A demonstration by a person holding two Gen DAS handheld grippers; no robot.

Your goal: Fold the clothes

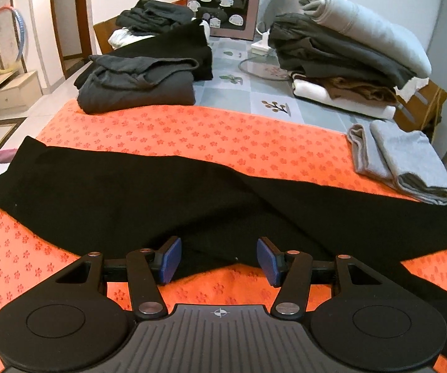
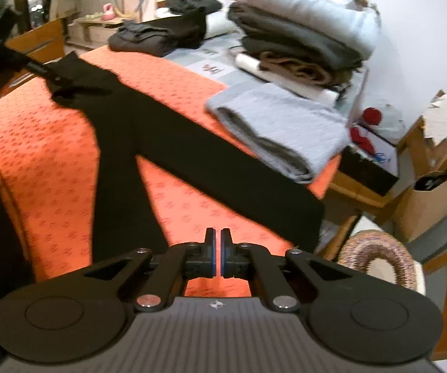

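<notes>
Black trousers (image 1: 161, 195) lie spread across the orange flowered mat (image 1: 192, 130), the two legs splayed apart toward the right. My left gripper (image 1: 218, 259) is open, its blue pads just above the near edge of the trousers at the crotch. In the right wrist view the trousers (image 2: 192, 152) run away from me, with orange mat (image 2: 46, 155) showing between the legs. My right gripper (image 2: 218, 248) is shut and empty, hovering over the mat between the leg ends. The left gripper (image 2: 15, 59) shows at the far left of that view, over the waist end.
A folded grey garment (image 1: 407, 161) lies on the mat's right edge. Folded dark clothes (image 1: 139, 84) sit behind the mat on the left, a tall stack of clothes (image 1: 347, 49) on the right. A cardboard box (image 2: 435, 171) and a woven stool (image 2: 379, 258) stand beside the table.
</notes>
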